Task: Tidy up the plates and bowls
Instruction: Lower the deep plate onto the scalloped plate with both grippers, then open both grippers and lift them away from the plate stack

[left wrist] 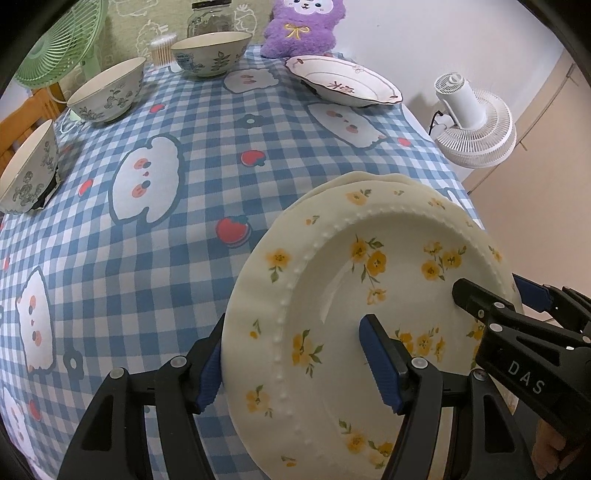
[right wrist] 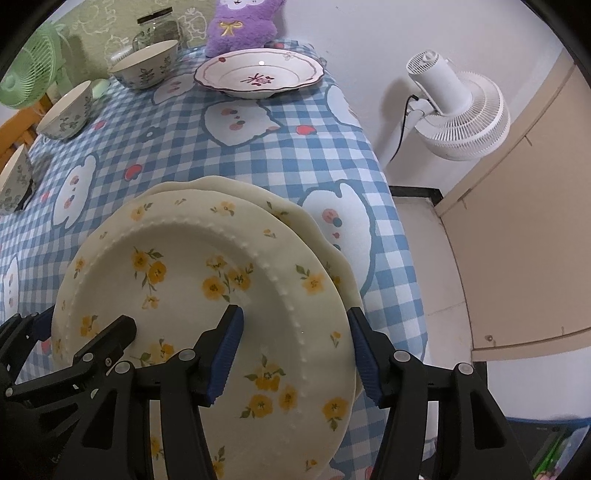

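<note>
A cream plate with yellow flowers (left wrist: 354, 295) (right wrist: 192, 266) lies on top of a second cream plate (left wrist: 369, 179) (right wrist: 229, 186) near the table's front right edge. My left gripper (left wrist: 295, 363) straddles the top plate's left rim, one finger (left wrist: 380, 365) inside it and one outside. My right gripper (right wrist: 299, 356) straddles its right rim the same way, and also shows in the left wrist view (left wrist: 498, 299). Whether either pair of jaws presses the rim is unclear. Three floral bowls (left wrist: 107, 90) (left wrist: 212, 51) (left wrist: 29, 170) stand along the left side. A pink-rimmed plate (left wrist: 343, 81) (right wrist: 258, 72) sits at the far right.
The table has a blue checked cloth (left wrist: 166, 258). A purple plush toy (left wrist: 303, 26), a glass jar (left wrist: 210, 18), a toothpick holder (left wrist: 162, 48) and a green fan (left wrist: 59, 40) stand at the back. A white fan (right wrist: 458, 107) stands on the floor beyond the right table edge.
</note>
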